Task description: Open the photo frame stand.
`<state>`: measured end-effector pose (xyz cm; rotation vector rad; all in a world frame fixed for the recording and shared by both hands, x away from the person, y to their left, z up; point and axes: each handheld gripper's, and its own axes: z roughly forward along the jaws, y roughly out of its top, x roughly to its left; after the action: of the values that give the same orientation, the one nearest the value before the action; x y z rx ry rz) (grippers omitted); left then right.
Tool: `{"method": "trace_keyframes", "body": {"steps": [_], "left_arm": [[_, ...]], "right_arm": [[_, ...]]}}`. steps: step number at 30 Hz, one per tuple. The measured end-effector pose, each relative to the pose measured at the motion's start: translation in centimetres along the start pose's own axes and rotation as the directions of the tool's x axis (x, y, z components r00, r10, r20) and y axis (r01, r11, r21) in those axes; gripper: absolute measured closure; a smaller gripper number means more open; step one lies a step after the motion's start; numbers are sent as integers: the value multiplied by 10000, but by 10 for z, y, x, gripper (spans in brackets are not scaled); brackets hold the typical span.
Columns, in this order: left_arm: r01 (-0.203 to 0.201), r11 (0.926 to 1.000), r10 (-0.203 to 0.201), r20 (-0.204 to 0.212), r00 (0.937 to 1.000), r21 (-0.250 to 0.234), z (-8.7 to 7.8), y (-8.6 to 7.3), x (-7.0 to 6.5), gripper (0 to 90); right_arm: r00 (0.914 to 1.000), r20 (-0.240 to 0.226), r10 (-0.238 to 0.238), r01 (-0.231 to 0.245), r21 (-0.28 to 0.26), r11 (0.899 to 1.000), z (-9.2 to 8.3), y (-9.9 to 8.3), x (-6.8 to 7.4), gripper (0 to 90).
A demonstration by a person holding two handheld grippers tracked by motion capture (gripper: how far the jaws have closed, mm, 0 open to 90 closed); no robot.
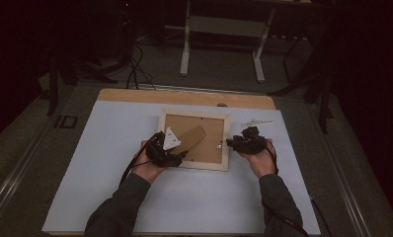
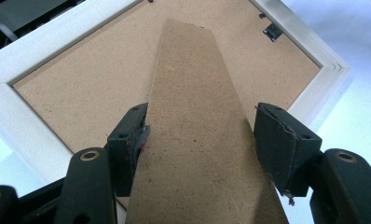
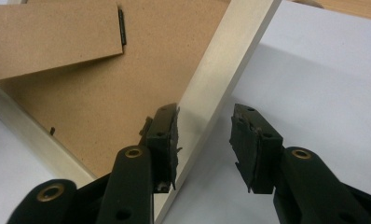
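You are looking at a picture frame (image 1: 194, 139) with a smooth pale painted wooden rim, its matt brown fibreboard back (image 2: 85, 88) and stand (image 2: 197, 135) looking slightly rough; beside it, the bench (image 1: 110, 148) is looking matt white.

The picture frame (image 1: 195, 139) lies face down near the middle of the bench (image 1: 110, 197), a little above the centre of the high view. Its stand flap (image 1: 192, 137) lies on its backing, slanting from lower left to upper right. The left claw (image 1: 177, 157) sits at the frame's lower left corner, with the flap between its jaws. The right claw (image 1: 230, 142) sits at the frame's right rail, which lies between its jaws. A small strip (image 1: 256, 122) lies on the bench upper right of the frame, well apart from it.
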<state>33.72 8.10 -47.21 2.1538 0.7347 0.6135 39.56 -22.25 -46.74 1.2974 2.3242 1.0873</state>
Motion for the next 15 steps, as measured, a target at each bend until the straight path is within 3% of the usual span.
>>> {"method": "trace_keyframes", "body": {"steps": [10,15], "left_arm": [[-130,9998,128,-114,9999,-132,-2,-2,-3,397],[-154,9997,152,-100,9998,-178,-2,-5,-3,397]], "right_arm": [[9990,-443,-79,91,276,9996,11,10,-5,538],[9970,-718,274,-254,276,9993,14,15,-9,525]]}}
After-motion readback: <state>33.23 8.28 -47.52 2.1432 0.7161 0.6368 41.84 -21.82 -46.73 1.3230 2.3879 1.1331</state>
